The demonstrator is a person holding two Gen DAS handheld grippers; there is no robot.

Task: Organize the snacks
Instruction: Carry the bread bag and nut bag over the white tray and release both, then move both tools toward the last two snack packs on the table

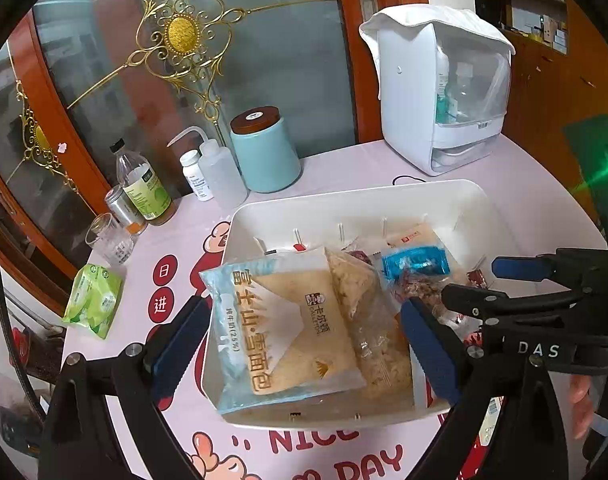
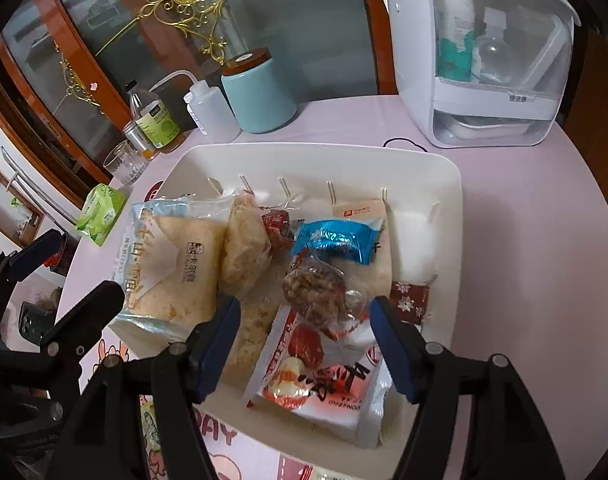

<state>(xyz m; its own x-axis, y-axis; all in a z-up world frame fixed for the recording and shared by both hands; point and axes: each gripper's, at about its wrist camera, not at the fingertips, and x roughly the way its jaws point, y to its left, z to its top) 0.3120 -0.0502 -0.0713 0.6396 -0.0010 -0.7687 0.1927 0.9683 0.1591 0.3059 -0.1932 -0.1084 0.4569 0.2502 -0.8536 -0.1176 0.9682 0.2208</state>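
Observation:
A white tray (image 1: 356, 196) on the pink table holds several snacks. A large bread packet with blue edges (image 1: 280, 328) lies at its left, also in the right wrist view (image 2: 172, 264). A clear bag of crumbly cake (image 1: 368, 320) lies beside it. A blue foil candy (image 2: 336, 240), a clear-wrapped nut ball (image 2: 316, 292) and a red and white date packet (image 2: 324, 384) lie to the right. My left gripper (image 1: 304, 344) is open, its fingers on either side of the bread packet. My right gripper (image 2: 304, 328) is open over the nut ball and date packet.
A teal canister (image 1: 264, 152), a squeeze bottle (image 1: 220, 172), a pill bottle (image 1: 196, 176), a juice bottle (image 1: 144, 184), a can and a glass (image 1: 108, 236) stand at the back left. A green tissue pack (image 1: 92, 300) lies left. A white appliance (image 1: 436, 88) stands back right.

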